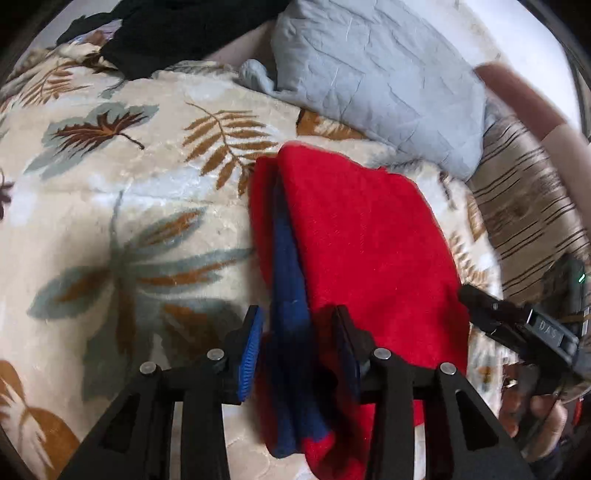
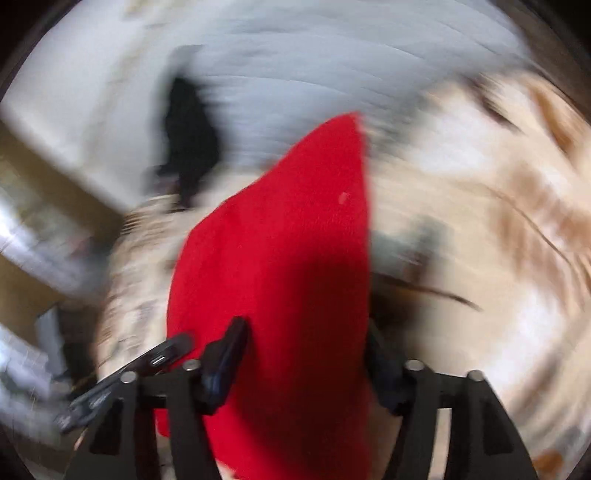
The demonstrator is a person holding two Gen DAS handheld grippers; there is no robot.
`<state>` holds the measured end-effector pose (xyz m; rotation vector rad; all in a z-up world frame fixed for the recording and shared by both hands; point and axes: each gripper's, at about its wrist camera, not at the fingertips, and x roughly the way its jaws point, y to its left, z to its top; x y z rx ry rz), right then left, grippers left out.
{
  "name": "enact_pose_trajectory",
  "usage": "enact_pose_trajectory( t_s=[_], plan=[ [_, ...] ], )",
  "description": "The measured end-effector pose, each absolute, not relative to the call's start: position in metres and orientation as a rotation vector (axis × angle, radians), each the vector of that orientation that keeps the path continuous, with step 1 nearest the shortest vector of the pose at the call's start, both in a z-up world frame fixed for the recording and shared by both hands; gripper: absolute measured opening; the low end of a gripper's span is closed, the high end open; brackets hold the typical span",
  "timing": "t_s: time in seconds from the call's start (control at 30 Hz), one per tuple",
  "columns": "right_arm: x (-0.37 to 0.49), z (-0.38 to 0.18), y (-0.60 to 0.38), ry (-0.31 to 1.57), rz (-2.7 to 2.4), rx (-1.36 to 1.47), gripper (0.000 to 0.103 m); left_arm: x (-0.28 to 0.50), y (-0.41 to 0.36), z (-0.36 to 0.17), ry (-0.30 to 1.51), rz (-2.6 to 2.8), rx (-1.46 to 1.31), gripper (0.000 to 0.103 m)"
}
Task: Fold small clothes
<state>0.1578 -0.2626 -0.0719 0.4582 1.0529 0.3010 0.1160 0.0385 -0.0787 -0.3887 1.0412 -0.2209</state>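
Observation:
A red knit garment (image 1: 369,229) with a dark blue part (image 1: 288,258) lies folded lengthwise on the leaf-patterned blanket (image 1: 147,184). Its near end runs between the fingers of my left gripper (image 1: 300,314), whose jaws stand apart around the thick fold; the blue left pad (image 1: 251,354) sits just beside the cloth. In the blurred right wrist view the red garment (image 2: 295,221) fills the gap of my right gripper (image 2: 306,325), whose jaws stand wide on either side of it. The right tool's black housing (image 1: 532,328) shows at the garment's right edge.
A grey quilted pillow (image 1: 369,74) lies beyond the garment, with a black piece of clothing (image 1: 177,33) at the far left. A striped brown cover (image 1: 528,206) and a person's forearm (image 1: 524,99) are at the right. A hand (image 1: 539,421) holds the right tool.

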Motion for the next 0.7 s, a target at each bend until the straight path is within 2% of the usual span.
enact_pose_trajectory(
  t_s=[0.2, 0.27, 0.33, 0.4, 0.43, 0.5, 0.67, 0.7],
  plan=[
    [0.11, -0.036, -0.259, 0.887, 0.438, 0.501, 0.068, 0.081, 0.049, -0.047, 0.948, -0.153, -0.31, 0.041],
    [0.103, -0.029, -0.233, 0.855, 0.509, 0.501, 0.072, 0.072, 0.046, -0.038, 0.933, -0.14, -0.292, 0.042],
    [0.11, -0.042, -0.22, 0.899, 0.54, 0.511, 0.081, 0.062, 0.041, -0.031, 0.925, -0.115, -0.253, 0.049],
    [0.124, -0.075, -0.207, 1.027, 0.497, 0.514, 0.081, 0.048, 0.035, -0.023, 0.903, -0.086, -0.194, 0.062],
    [0.12, -0.072, -0.207, 1.012, 0.494, 0.518, 0.081, 0.04, 0.033, -0.018, 0.881, -0.071, -0.16, 0.065],
    [0.105, -0.051, -0.201, 0.946, 0.499, 0.476, 0.081, 0.023, 0.033, -0.009, 0.829, -0.009, -0.112, 0.079],
    [0.057, -0.024, -0.197, 0.857, 0.361, 0.322, 0.082, 0.004, 0.039, -0.002, 0.821, 0.082, -0.092, 0.081],
    [0.049, -0.022, -0.201, 0.852, 0.332, 0.289, 0.089, 0.003, 0.04, -0.005, 0.844, 0.1, -0.077, 0.081]
  ],
)
